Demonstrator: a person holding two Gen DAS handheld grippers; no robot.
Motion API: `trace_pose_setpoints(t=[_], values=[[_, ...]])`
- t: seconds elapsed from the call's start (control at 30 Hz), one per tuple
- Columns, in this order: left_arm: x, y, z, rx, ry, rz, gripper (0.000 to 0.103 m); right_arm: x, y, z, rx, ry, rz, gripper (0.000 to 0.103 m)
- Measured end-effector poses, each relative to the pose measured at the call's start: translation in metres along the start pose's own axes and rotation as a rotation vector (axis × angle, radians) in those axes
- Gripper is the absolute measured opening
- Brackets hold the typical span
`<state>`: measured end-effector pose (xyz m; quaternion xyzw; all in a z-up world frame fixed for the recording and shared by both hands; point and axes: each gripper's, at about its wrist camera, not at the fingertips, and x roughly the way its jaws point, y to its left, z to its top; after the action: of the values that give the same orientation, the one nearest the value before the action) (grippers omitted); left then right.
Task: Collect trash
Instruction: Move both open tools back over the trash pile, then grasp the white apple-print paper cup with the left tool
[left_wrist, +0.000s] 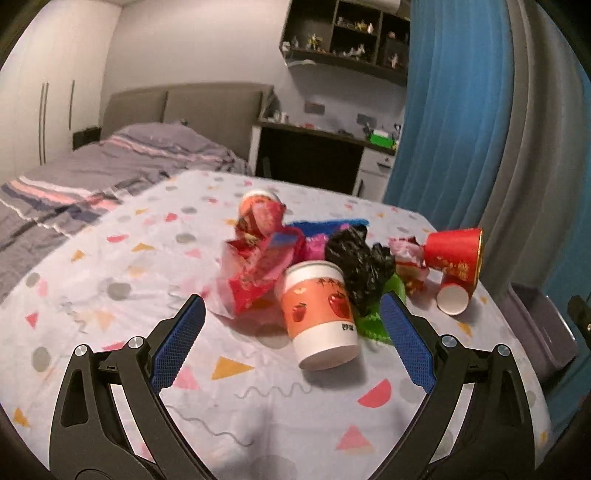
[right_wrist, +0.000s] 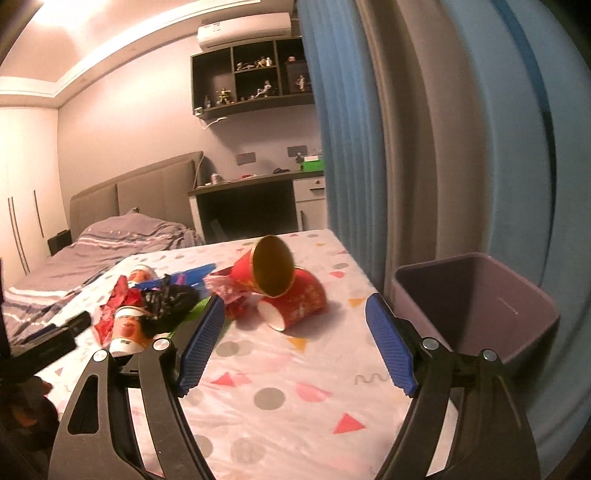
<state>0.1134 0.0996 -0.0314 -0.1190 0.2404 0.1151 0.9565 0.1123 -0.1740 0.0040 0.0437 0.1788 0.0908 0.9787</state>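
Both our claws, left claw (left_wrist: 291, 334) and right claw (right_wrist: 293, 341), gape wide, empty. Nearest on the bench (left_wrist: 258, 424), an upright apple-print paper cup (left_wrist: 319, 314): light, crushable, so grip its wall gently. Toward the right edge, tipped red cups (right_wrist: 291, 291); beyond that edge, the bin (right_wrist: 476, 295).

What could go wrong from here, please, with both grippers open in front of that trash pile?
1. The two red cups lie stacked loosely on their sides; nudging one may roll it off the table.
2. The apple-print cup touches the black bag, which could drag along.
3. The bin sits beside the table edge; a drop could miss.
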Motion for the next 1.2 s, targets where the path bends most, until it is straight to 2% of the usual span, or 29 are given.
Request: trace_pose_setpoints(t=[0.17, 0.3, 0.4, 0.53, 0.63, 0.83, 1.0, 1.07, 1.2], values=[[0.029, -0.005, -0.004, 0.004, 0.066, -0.002, 0.093, 0.006, 0.009, -0.001, -0.01, 0.008, 0.012, 0.077], [0.05, -0.009, -0.006, 0.007, 0.13, -0.007, 0.088, 0.012, 0.015, 0.0, -0.019, 0.019, 0.026, 0.077], [0.061, -0.008, -0.007, 0.003, 0.174, -0.013, 0.081, 0.016, 0.021, 0.0, -0.035, 0.017, 0.04, 0.077], [0.071, -0.006, -0.009, -0.012, 0.223, -0.062, 0.071, 0.022, 0.029, -0.001, -0.043, 0.028, 0.058, 0.077], [0.071, -0.004, -0.009, -0.019, 0.229, -0.091, 0.059, 0.024, 0.034, -0.002, -0.049, 0.036, 0.066, 0.077], [0.053, -0.003, -0.01, -0.013, 0.189, -0.128, 0.057, 0.031, 0.045, -0.003, -0.061, 0.061, 0.086, 0.077], [0.007, 0.002, -0.004, -0.02, 0.111, -0.184, 0.057, 0.04, 0.058, -0.004, -0.081, 0.082, 0.107, 0.077], [-0.009, 0.009, 0.001, -0.029, 0.07, -0.175, 0.057, 0.048, 0.067, -0.004, -0.088, 0.099, 0.125, 0.077], [-0.027, 0.03, 0.012, -0.052, -0.004, -0.106, 0.057, 0.061, 0.085, -0.005, -0.102, 0.131, 0.158, 0.077]])
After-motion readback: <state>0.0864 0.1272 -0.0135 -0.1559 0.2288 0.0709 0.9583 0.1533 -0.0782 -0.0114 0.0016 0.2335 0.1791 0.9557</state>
